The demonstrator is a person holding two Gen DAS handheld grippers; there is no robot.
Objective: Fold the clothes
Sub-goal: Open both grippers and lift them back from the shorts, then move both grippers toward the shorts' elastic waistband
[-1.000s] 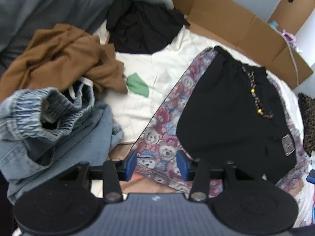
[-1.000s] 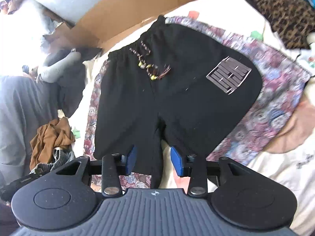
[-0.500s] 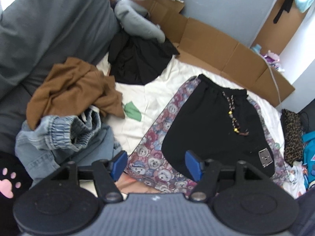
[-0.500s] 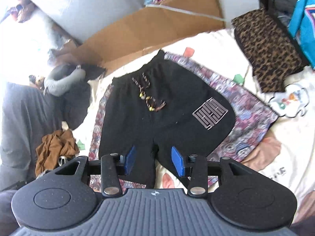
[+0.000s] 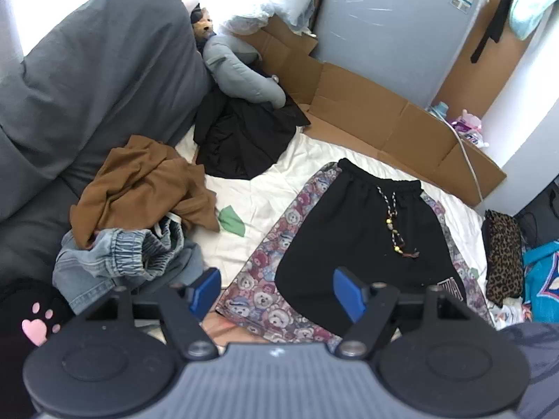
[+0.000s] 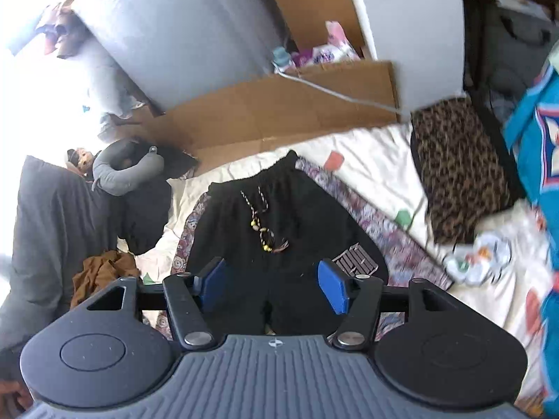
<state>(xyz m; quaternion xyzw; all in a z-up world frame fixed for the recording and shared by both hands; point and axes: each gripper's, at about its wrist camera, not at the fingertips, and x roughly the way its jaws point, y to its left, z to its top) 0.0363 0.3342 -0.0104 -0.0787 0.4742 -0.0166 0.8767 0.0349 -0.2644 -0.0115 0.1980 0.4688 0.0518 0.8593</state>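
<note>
Shorts: black shorts (image 5: 367, 244) lie flat on the bear-print cloth (image 5: 265, 293) on the bed (image 5: 279, 164); I see no fold in them.
Left tool (image 5: 276, 293): fingers apart, empty, held above the cloth's near corner.
Right tool (image 6: 270, 284): fingers apart, empty, above the leg hems.
Bearing: shorts lie straight ahead of both tools, long axis running away from me, waistband (image 6: 258, 178) far, legs near.
Nearer tool: I judge the right, centred over the crotch.
Around: brown garment (image 5: 143, 185) and jeans (image 5: 132, 262) heaped left; leopard-print piece (image 6: 457, 171) right; cardboard (image 5: 377, 115) beyond.
Obstruction: nothing lies across the shorts.
</note>
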